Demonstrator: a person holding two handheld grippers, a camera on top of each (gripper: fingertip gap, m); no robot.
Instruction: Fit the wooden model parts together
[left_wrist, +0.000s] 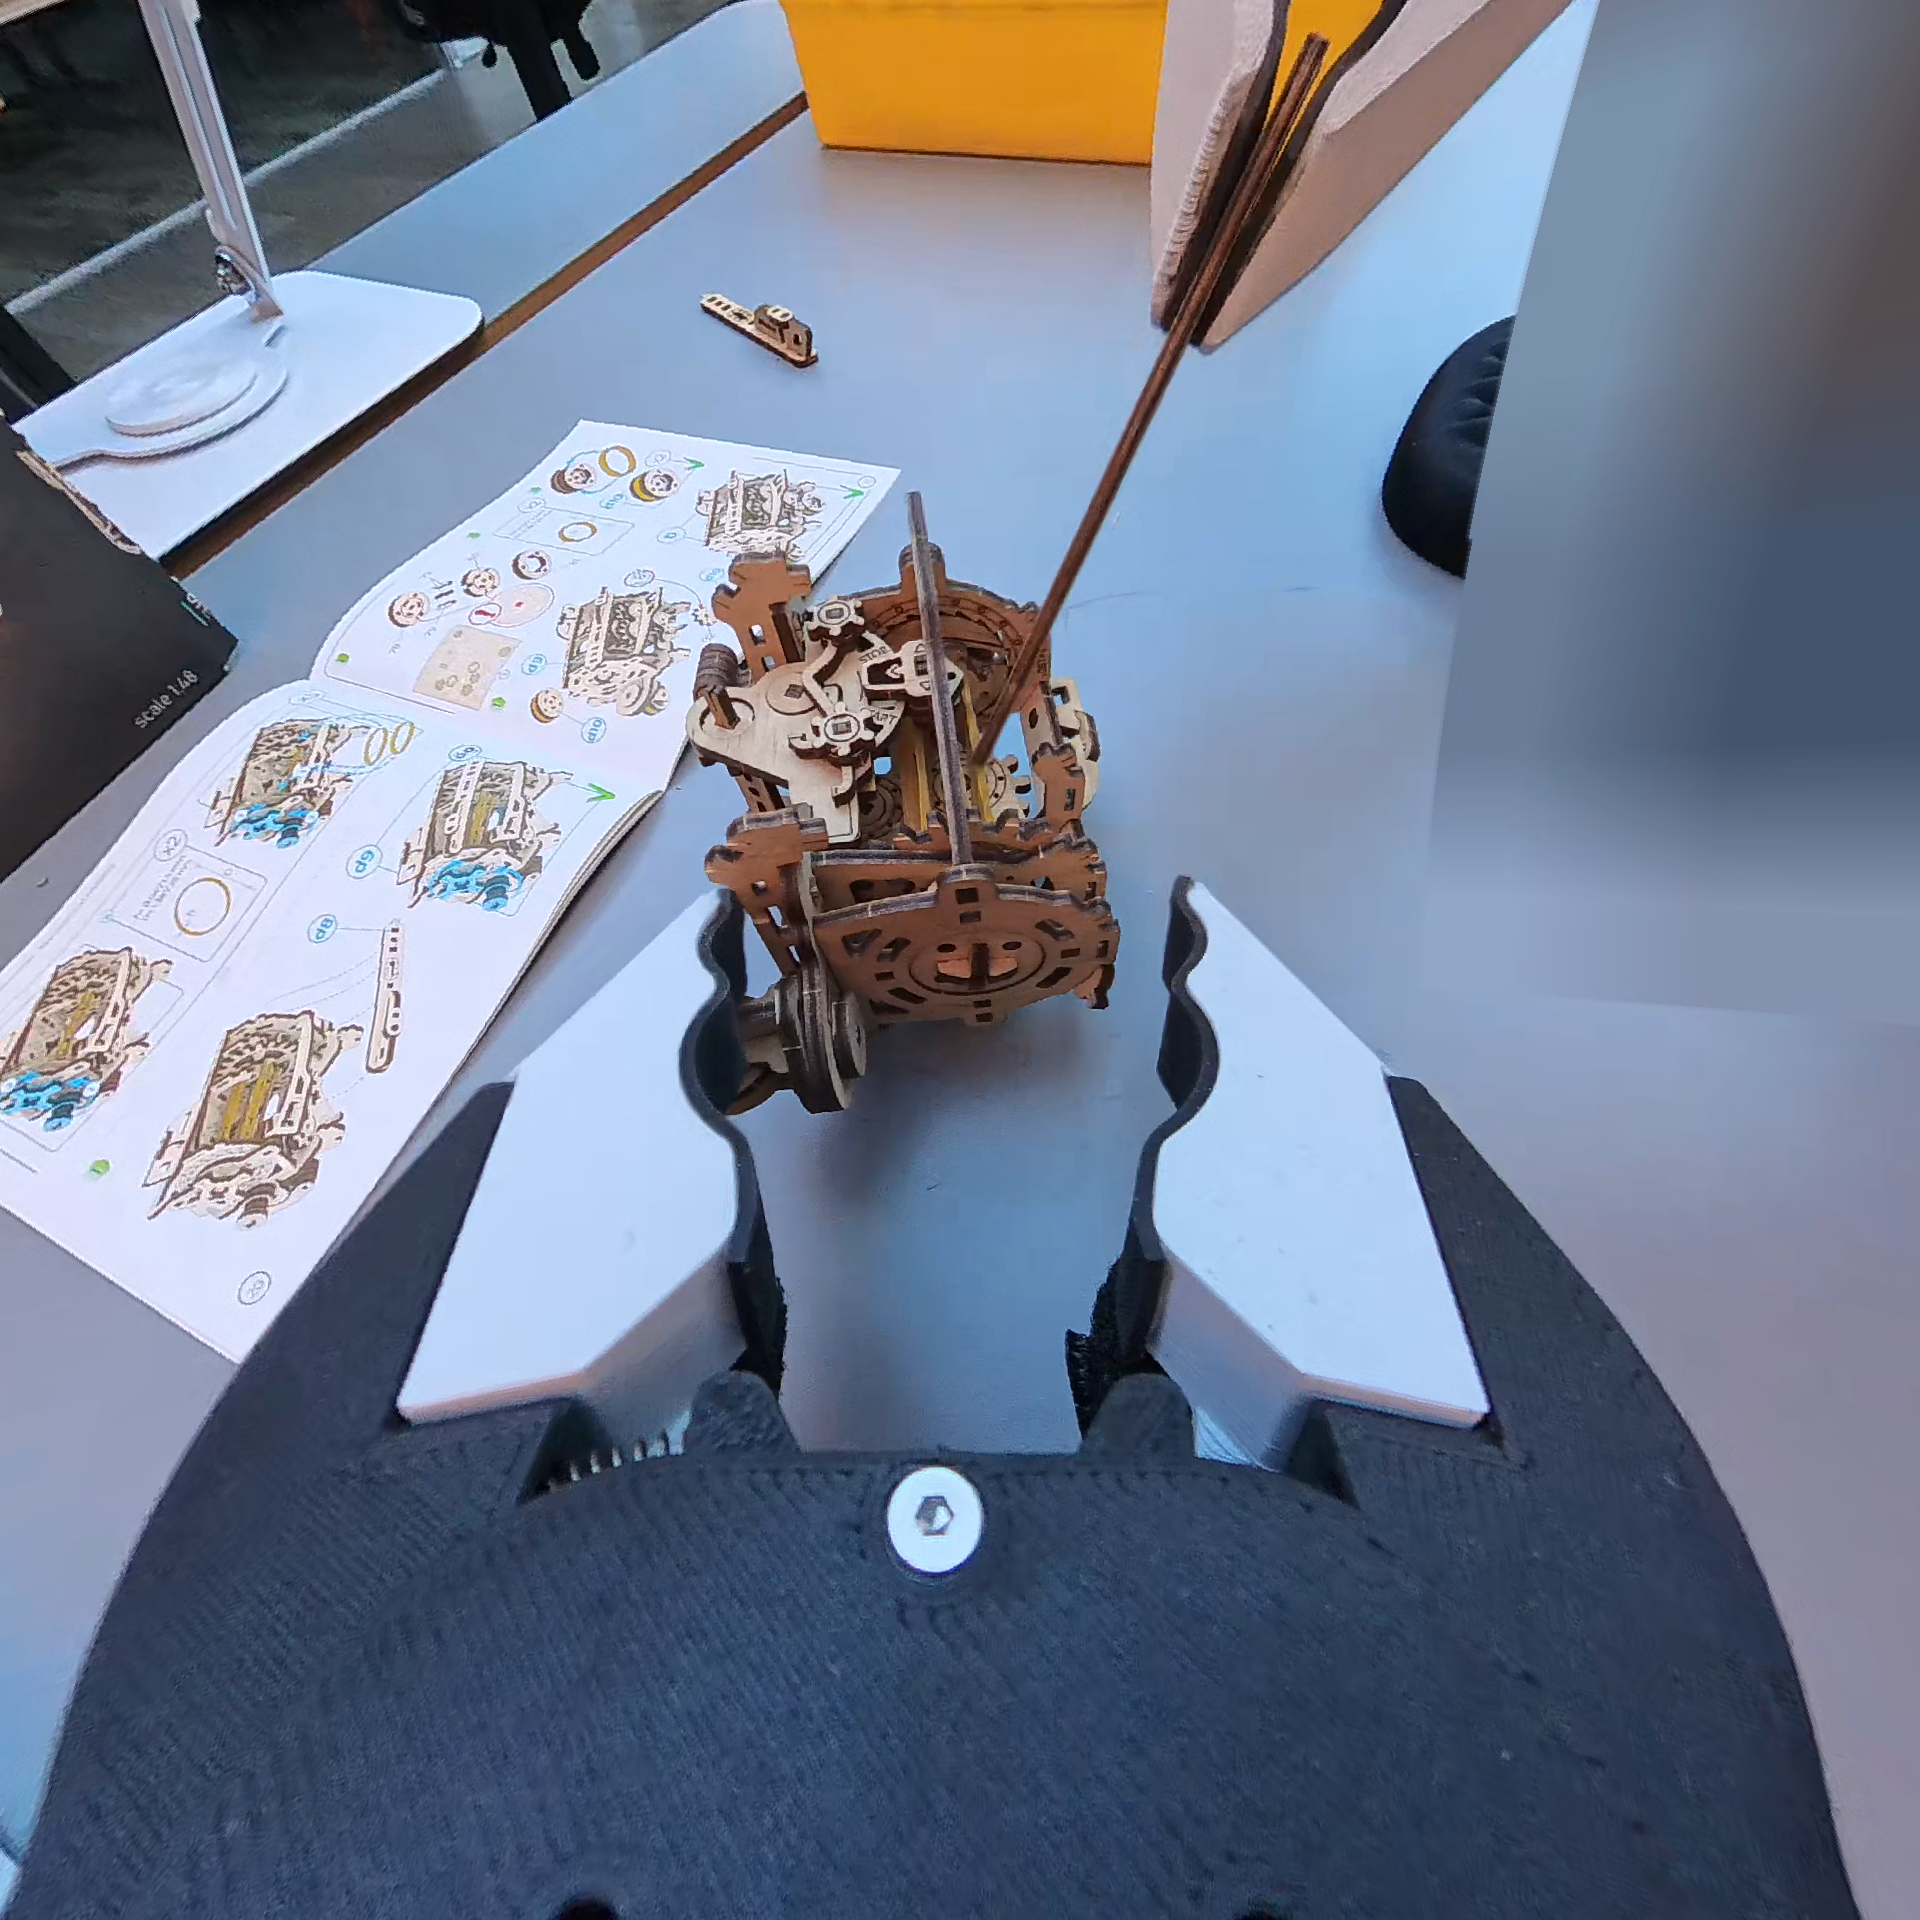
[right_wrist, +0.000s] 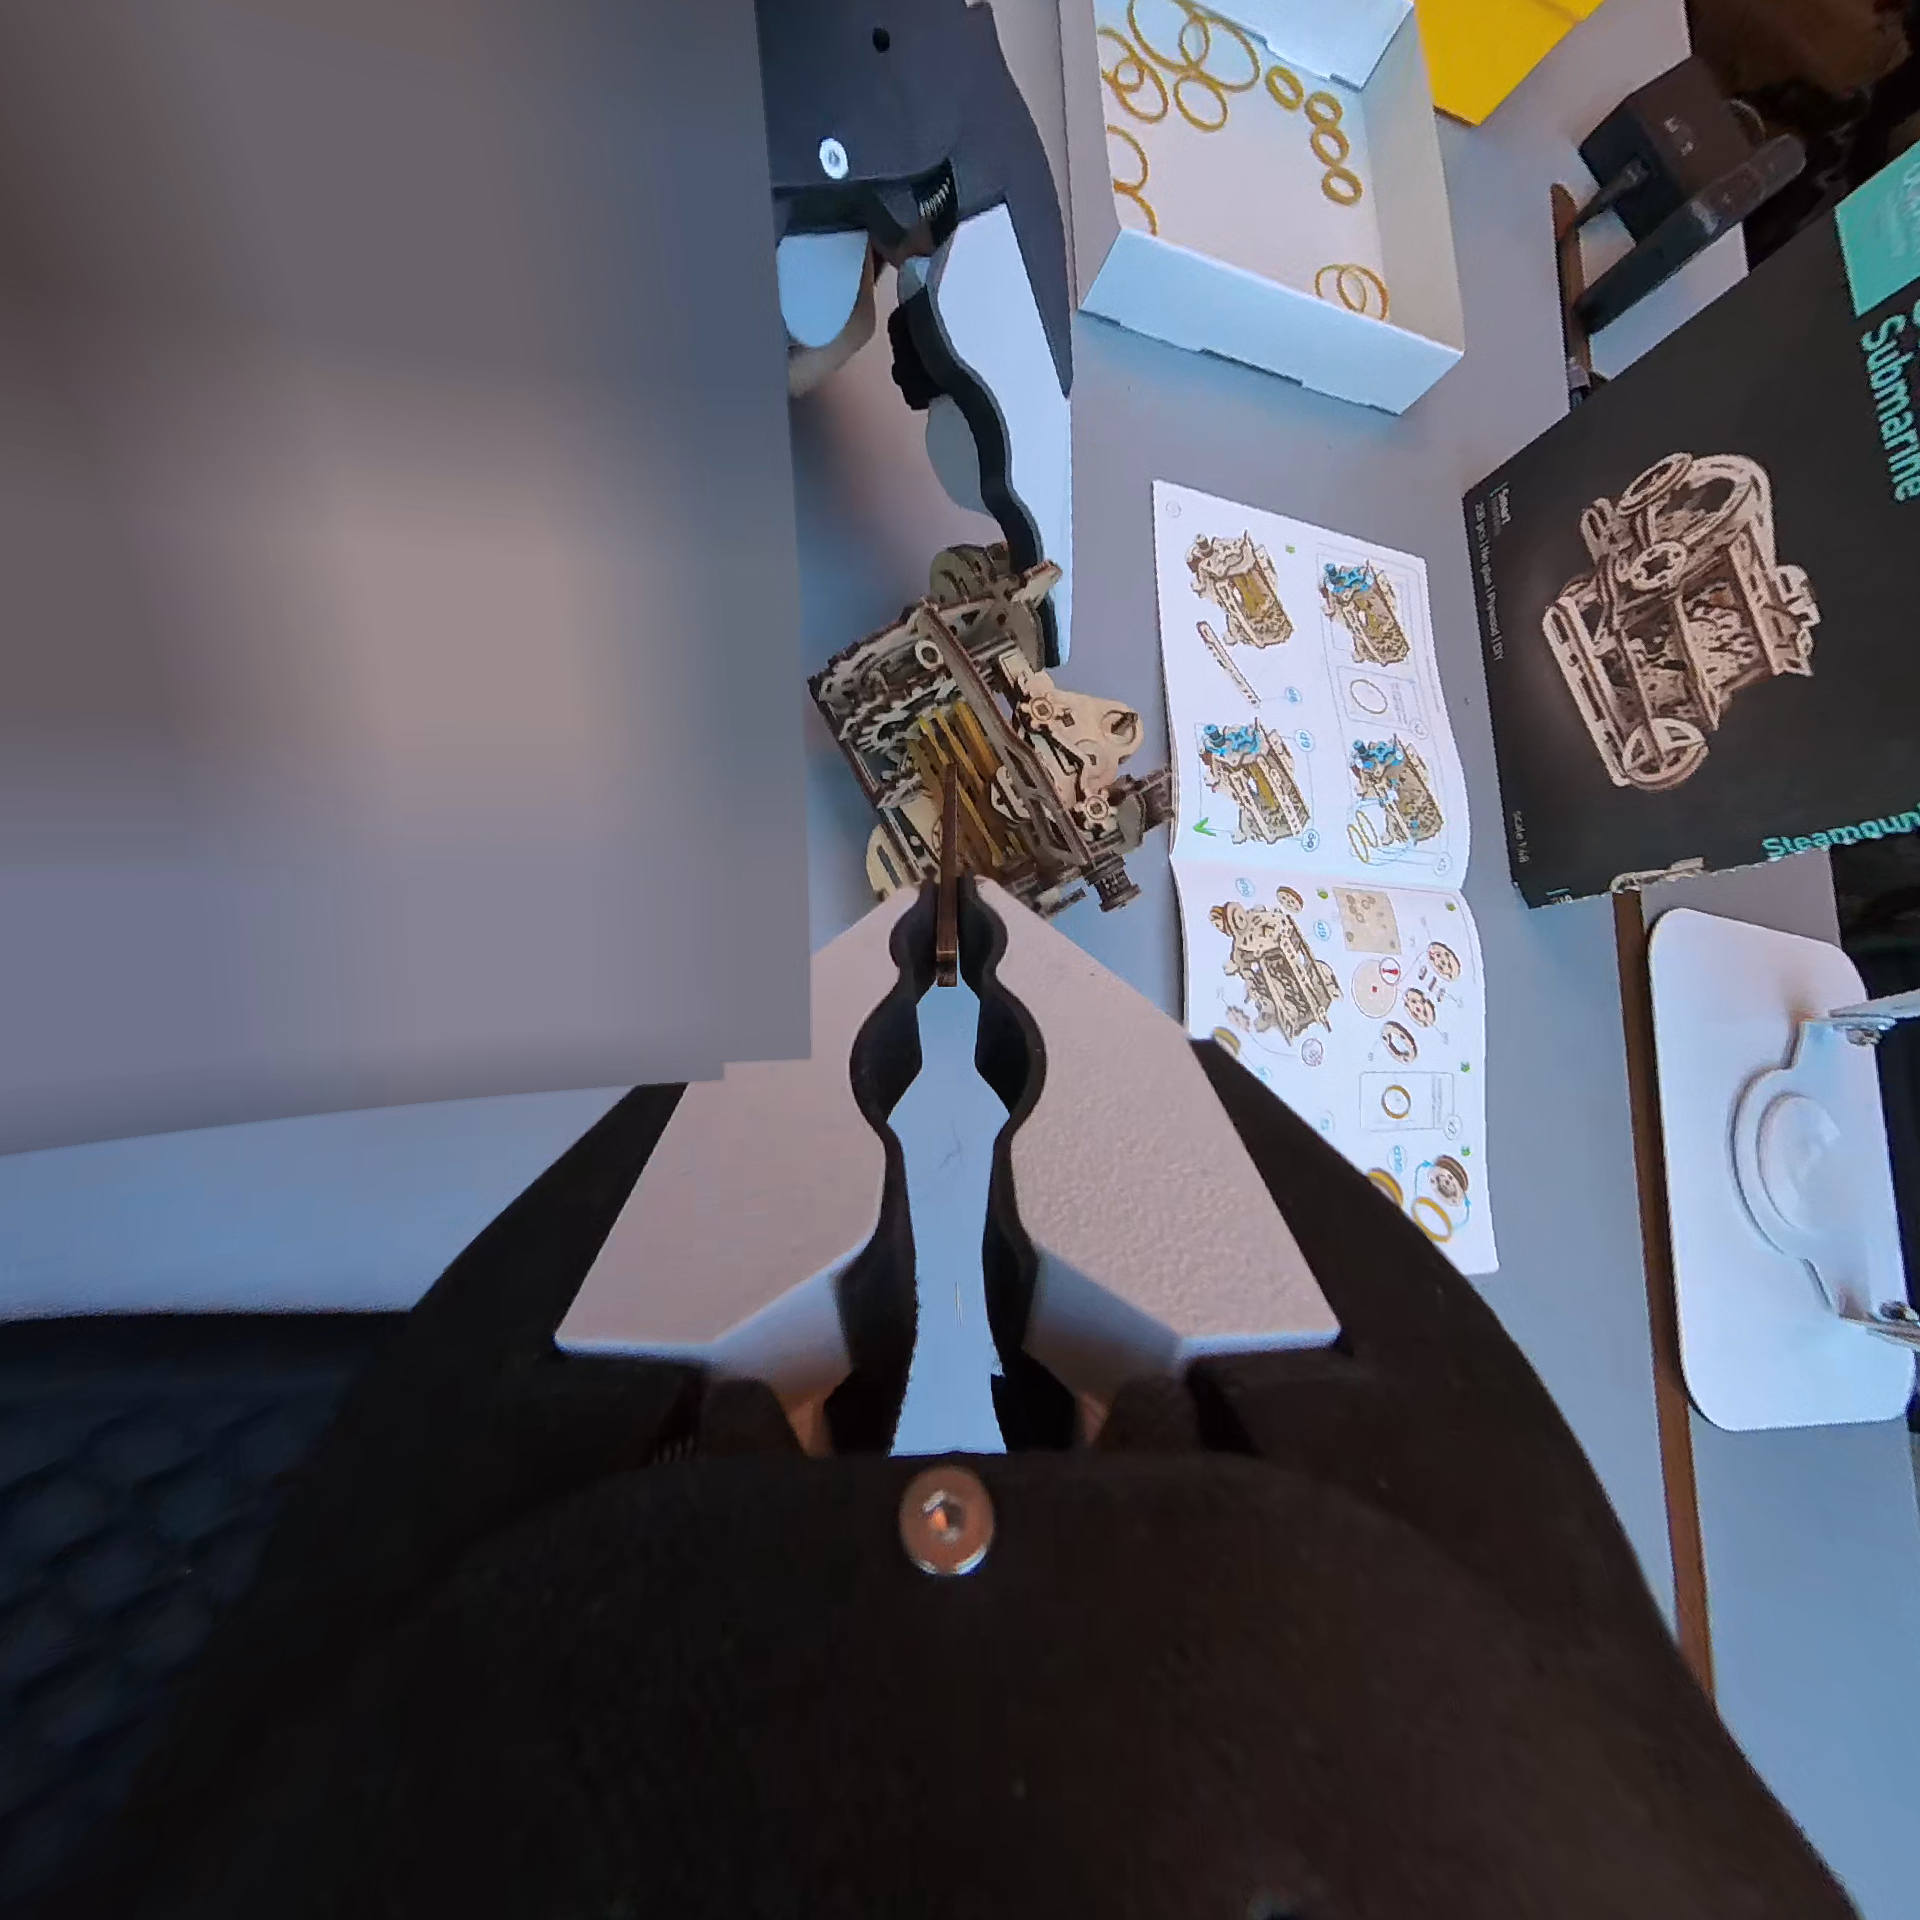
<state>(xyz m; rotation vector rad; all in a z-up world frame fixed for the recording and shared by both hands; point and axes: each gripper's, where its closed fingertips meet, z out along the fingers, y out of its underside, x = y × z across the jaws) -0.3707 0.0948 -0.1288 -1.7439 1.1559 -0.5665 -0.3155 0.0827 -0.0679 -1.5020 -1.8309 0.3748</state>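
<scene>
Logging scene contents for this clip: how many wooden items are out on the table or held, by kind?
Assembled wooden model: 1
Thin wooden stick, held in the right tongs: 1
Small loose wooden part lying on the table: 1
Total: 3

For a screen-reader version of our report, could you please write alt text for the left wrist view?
An open left gripper reaches toward a half-built wooden model on a grey table, while the right gripper lowers a thin wooden strip into its top. An open instruction booklet lies left of the model, with a small loose wooden part and a yellow bin behind.
</scene>
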